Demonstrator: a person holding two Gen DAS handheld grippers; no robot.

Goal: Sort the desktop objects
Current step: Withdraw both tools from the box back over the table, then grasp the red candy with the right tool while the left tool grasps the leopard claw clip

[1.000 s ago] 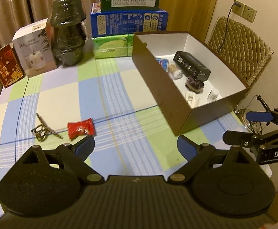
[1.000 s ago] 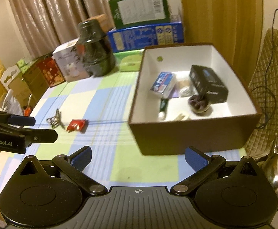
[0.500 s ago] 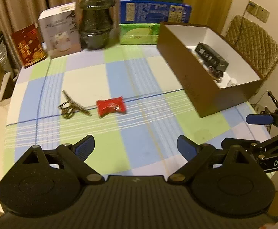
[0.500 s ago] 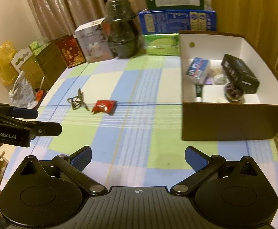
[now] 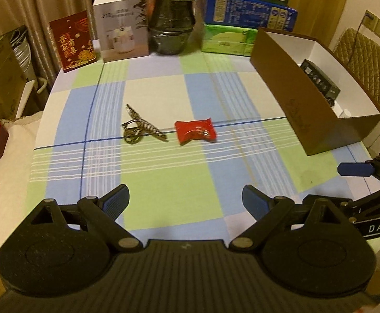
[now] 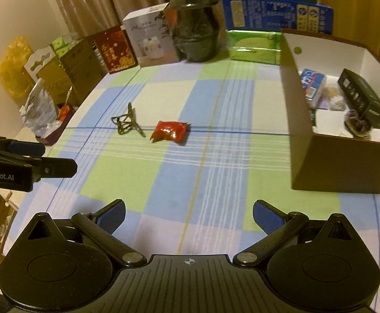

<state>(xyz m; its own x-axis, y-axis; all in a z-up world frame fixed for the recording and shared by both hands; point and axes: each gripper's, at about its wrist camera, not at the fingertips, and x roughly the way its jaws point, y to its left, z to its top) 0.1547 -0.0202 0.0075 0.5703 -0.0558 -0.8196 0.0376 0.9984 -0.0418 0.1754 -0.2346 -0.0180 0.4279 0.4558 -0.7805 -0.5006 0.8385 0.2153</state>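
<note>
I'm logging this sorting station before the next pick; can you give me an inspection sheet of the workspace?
Surface: checked blue, green and white tablecloth, flat.
Job's things: red foil snack packet and striped metal hair clip lie loose, apart; open brown cardboard box holds a black rectangular box and small items.
Clutter: cartons and a dark wrapped pot along the far edge.
Grippers: left gripper and right gripper open, empty.
Cables: black cord from wall socket.
Surroundings: curtains, quilted chair.
</note>
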